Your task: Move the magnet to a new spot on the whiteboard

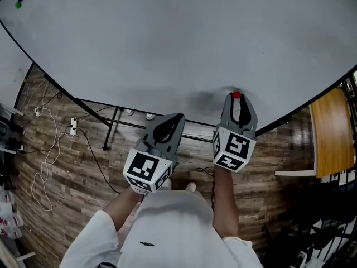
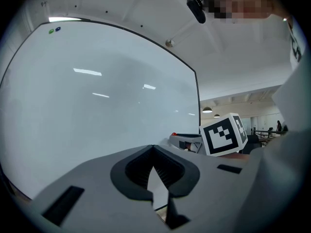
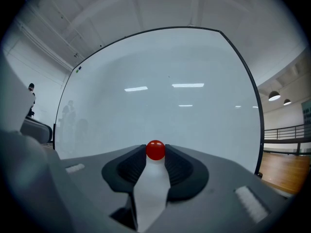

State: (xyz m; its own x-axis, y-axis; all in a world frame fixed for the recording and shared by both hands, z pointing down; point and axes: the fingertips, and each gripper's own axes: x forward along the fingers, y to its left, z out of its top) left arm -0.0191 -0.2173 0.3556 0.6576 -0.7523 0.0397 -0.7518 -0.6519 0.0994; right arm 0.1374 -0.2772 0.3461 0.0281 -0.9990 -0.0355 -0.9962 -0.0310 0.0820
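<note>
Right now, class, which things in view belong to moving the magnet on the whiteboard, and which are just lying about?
Job: red magnet, whiteboard, right tool closed on the magnet.
Lying about: green and blue magnets, floor cables, idle left tool.

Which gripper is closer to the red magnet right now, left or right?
Right. The right gripper is closed on the red magnet at the whiteboard; the left gripper is shut and empty, off to the magnet's left.

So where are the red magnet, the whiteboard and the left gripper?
red magnet (image 3: 155,150): right gripper view, its round front.
whiteboard (image 1: 167,43): head view, bare middle.
left gripper (image 2: 153,148): left gripper view, tips of its jaws.
</note>
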